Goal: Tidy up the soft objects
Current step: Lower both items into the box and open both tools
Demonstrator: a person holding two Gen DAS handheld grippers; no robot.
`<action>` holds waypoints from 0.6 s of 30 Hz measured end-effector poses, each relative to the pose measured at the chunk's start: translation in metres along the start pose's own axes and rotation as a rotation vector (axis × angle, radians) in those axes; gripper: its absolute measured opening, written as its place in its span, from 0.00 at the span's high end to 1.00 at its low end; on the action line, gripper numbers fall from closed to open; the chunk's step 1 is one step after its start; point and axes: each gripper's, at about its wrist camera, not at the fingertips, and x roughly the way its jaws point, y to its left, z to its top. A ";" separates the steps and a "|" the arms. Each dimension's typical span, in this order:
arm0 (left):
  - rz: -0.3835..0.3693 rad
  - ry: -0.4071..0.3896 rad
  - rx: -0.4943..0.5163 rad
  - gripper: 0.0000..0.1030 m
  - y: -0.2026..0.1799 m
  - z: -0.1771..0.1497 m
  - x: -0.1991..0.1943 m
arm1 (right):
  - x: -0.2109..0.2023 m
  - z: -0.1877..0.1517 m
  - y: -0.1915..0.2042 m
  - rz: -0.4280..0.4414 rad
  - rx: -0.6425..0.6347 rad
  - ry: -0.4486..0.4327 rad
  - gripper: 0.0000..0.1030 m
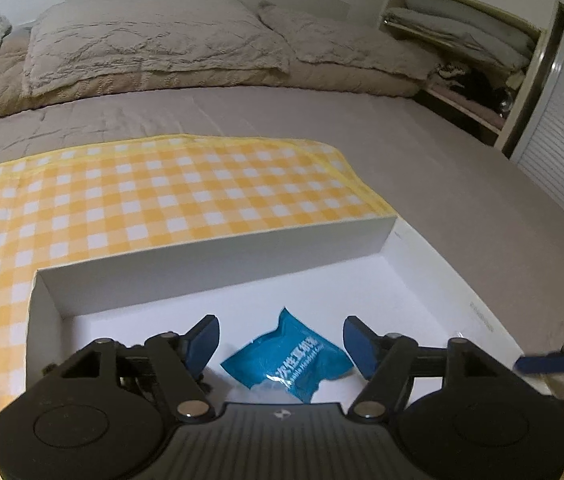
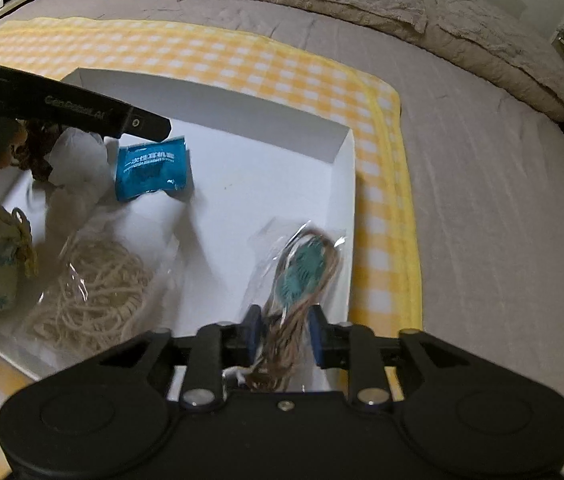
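Blue packet [image 1: 288,354] lies flat on the white box's [image 1: 218,258] floor, between my left gripper's [image 1: 282,346] wide jaws, touching neither. My right gripper [image 2: 284,334] has narrow jaws around a bagged twine bundle [image 2: 302,272] near the box's right wall; I cannot tell if they press it.

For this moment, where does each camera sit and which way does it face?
Left wrist: on the left gripper, angled down into the white cardboard box at the blue foil packet, bed behind; open fingers show.
Right wrist: on the right gripper, looking down at a clear bag of brown twine between its fingers.
Shared: box, packet, yellow checked cloth.
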 end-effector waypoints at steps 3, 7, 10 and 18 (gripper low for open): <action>0.000 0.008 0.009 0.23 -0.002 -0.002 -0.003 | -0.003 -0.001 -0.003 0.004 0.020 -0.002 0.62; -0.003 0.021 0.019 0.19 -0.005 -0.006 -0.006 | -0.009 -0.001 -0.009 0.017 0.064 -0.017 0.61; 0.002 0.037 0.035 0.18 -0.008 -0.006 -0.010 | -0.012 -0.002 -0.011 0.030 0.089 -0.020 0.60; 0.009 0.042 0.024 0.14 -0.013 -0.001 -0.034 | -0.031 -0.004 -0.013 0.062 0.150 -0.047 0.59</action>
